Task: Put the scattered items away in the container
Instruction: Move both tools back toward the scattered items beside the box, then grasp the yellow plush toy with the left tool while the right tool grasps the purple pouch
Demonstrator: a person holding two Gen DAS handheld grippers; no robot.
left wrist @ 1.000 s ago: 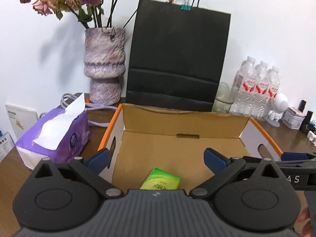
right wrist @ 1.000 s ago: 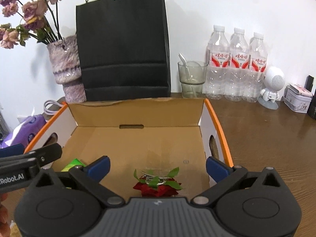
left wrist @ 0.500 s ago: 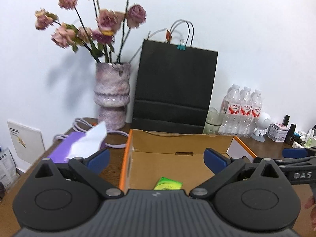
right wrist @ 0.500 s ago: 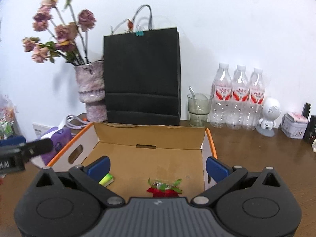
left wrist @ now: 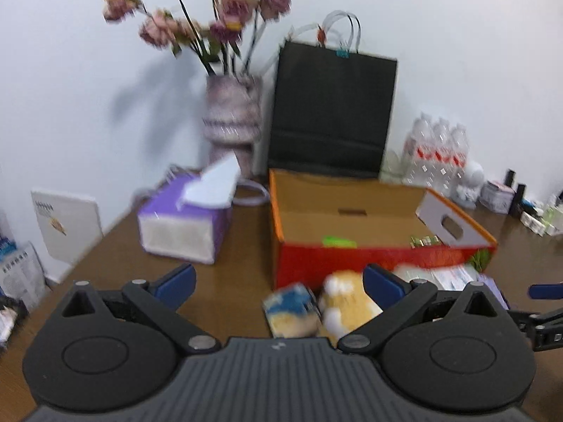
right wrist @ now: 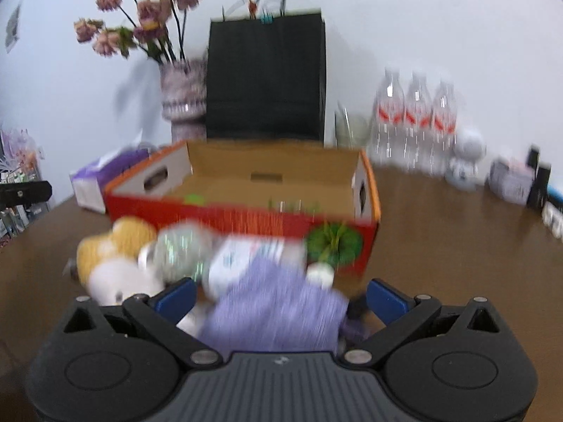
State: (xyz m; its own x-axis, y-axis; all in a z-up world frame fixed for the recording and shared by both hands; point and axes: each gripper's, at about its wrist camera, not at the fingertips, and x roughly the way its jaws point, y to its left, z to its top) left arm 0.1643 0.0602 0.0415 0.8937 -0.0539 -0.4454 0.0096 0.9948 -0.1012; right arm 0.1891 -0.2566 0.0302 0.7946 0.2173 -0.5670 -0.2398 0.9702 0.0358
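Observation:
An open cardboard box (left wrist: pixel 352 263) (right wrist: pixel 246 219) with red front and orange rim stands mid-table; a green packet (left wrist: pixel 339 241) (right wrist: pixel 194 198) and a red flower item, mostly hidden, lie inside. In front of it are scattered things: a blue and yellow packet (left wrist: pixel 292 313), a yellow and white plush toy (left wrist: pixel 348 302) (right wrist: pixel 112 260), a silvery bag (right wrist: pixel 179 249), a white packet (right wrist: pixel 242 256) and a purple cloth (right wrist: pixel 278 313). My left gripper (left wrist: pixel 278 281) is open above the packet and plush. My right gripper (right wrist: pixel 279 293) is open over the purple cloth. Both views are blurred.
A purple tissue box (left wrist: pixel 186 221) sits left of the box. Behind stand a vase of dried flowers (left wrist: pixel 232 119), a black paper bag (left wrist: pixel 330 112), a glass (right wrist: pixel 352 130), water bottles (right wrist: pixel 415 119) and a small white robot figure (right wrist: pixel 464 158). Small items crowd the right table edge (left wrist: pixel 527 207).
Both grippers have pulled back and away from inside the box; its red front and the scattered items before it have come into view. Both stay open and empty.

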